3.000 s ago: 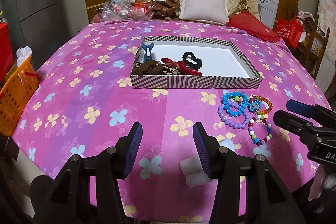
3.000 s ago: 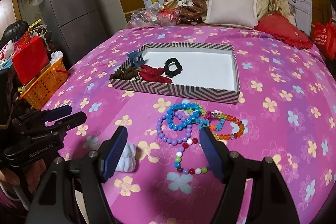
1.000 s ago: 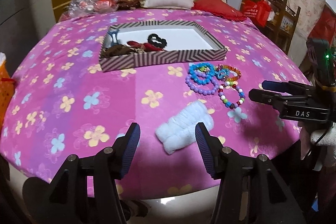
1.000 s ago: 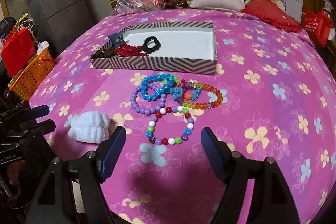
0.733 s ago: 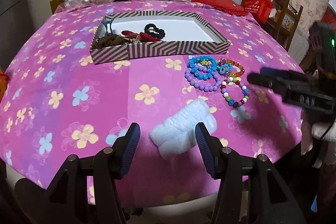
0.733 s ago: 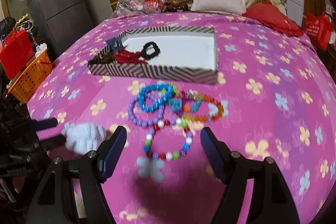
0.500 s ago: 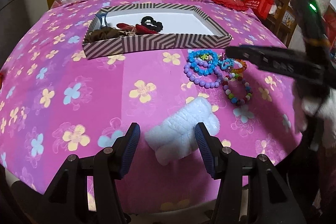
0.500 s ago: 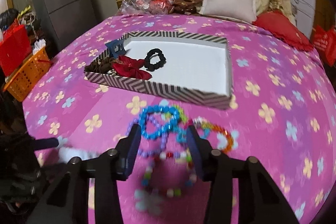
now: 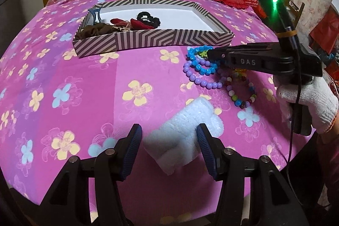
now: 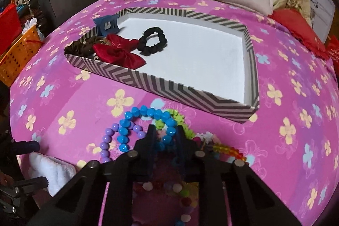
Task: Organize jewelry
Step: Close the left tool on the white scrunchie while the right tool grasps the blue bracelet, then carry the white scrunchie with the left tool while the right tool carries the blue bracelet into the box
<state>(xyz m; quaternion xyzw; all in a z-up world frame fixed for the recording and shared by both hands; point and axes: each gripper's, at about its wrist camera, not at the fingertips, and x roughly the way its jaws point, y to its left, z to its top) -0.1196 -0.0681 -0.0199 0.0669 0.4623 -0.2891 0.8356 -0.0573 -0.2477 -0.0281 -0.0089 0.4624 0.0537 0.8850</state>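
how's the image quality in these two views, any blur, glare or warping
Left wrist view: sharp, strong fisheye bulge on the bedspread, a green light flares on the right gripper. Right wrist view: same bulge, beads under the fingers are soft and shadowed, the striped box is crisp.

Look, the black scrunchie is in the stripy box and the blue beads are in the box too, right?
Not quite. The black scrunchie is in the stripy box, but the blue beads lie outside it on the pink cloth, as the right wrist view shows.

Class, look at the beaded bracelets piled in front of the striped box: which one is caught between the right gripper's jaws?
The bright blue bracelet. The right gripper has shut on its beads, while the purple bracelet and the multicoloured bracelet lie loose beside it.
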